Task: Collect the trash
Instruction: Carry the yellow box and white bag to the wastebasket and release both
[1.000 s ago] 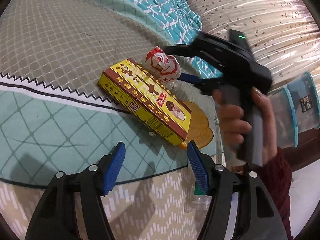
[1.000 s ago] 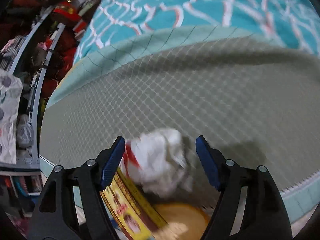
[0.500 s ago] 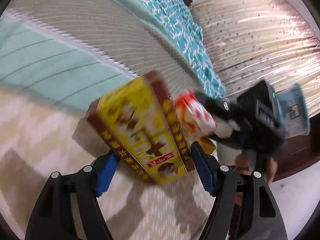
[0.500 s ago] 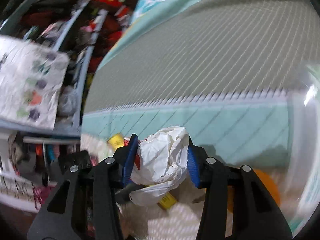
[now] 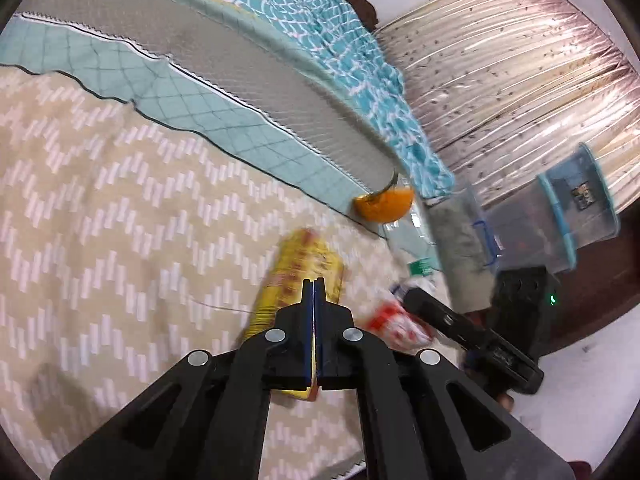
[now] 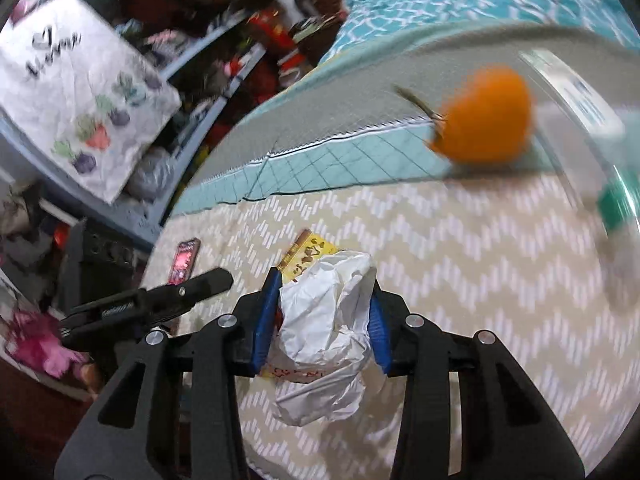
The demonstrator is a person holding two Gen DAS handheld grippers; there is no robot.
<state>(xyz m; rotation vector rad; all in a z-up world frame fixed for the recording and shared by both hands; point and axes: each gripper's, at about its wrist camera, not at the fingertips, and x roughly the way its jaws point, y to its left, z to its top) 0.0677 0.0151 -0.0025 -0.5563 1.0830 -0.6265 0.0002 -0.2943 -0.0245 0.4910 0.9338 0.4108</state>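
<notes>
My left gripper (image 5: 314, 282) is shut, its blue pads together, and a flat yellow box (image 5: 304, 276) hangs edge-on at its tip above the bed; whether the pads pinch the box edge is hard to see. My right gripper (image 6: 322, 292) is shut on a crumpled white wrapper with red print (image 6: 324, 328). The yellow box (image 6: 308, 254) shows just beyond it. The wrapper (image 5: 394, 322) and the right gripper's body (image 5: 472, 334) show at the lower right of the left wrist view. An orange peel (image 5: 384, 204) lies on the teal blanket.
The beige zigzag bedspread (image 5: 120, 220) fills the near side. A clear plastic bottle (image 6: 592, 128) lies next to the orange peel (image 6: 486, 114). A phone (image 6: 184, 260) lies at the bed's left edge. Clear storage bins (image 5: 560, 216) stand by the wall. Cluttered shelves (image 6: 224, 32) stand behind.
The left gripper closed from wide open around the yellow box to fully shut. The right gripper, with the wrapper in it, lifted away from the peel, over the zigzag bedspread.
</notes>
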